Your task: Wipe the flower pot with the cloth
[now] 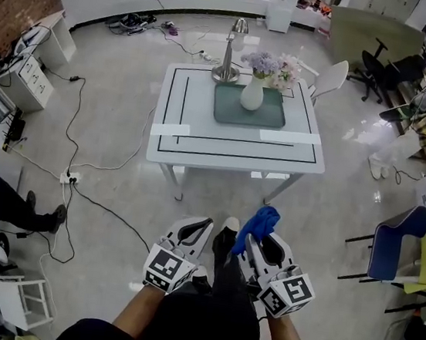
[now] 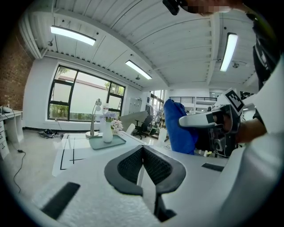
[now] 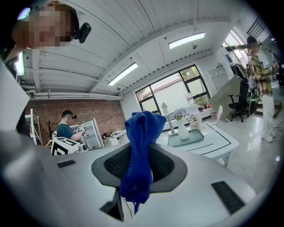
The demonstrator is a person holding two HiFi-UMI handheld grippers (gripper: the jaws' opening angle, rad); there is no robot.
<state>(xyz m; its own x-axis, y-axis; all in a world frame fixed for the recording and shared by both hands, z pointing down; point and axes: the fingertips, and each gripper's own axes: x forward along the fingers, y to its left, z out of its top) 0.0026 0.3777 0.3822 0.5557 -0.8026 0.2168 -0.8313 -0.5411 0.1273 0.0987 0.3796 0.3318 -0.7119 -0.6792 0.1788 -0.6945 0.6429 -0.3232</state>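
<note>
A white vase-shaped flower pot (image 1: 252, 93) with pale flowers stands on a green tray (image 1: 270, 117) on the white table (image 1: 200, 148), well ahead of both grippers. It also shows small in the left gripper view, flower pot (image 2: 107, 132), and in the right gripper view, flower pot (image 3: 183, 129). My right gripper (image 1: 260, 234) is shut on a blue cloth (image 1: 259, 224), which bunches up between its jaws, cloth (image 3: 139, 155). My left gripper (image 1: 199, 231) is shut with nothing in it, its pads (image 2: 143, 166) pressed together. Both are held low, near my body, far from the table.
A silver desk lamp (image 1: 229, 59) stands on the table's back left. A white chair (image 1: 330, 80) is behind the table; a blue chair (image 1: 396, 242) and black office chairs (image 1: 382, 71) are at the right. Cables (image 1: 79, 179) lie on the floor at the left. A person (image 3: 67, 128) stands at the brick wall.
</note>
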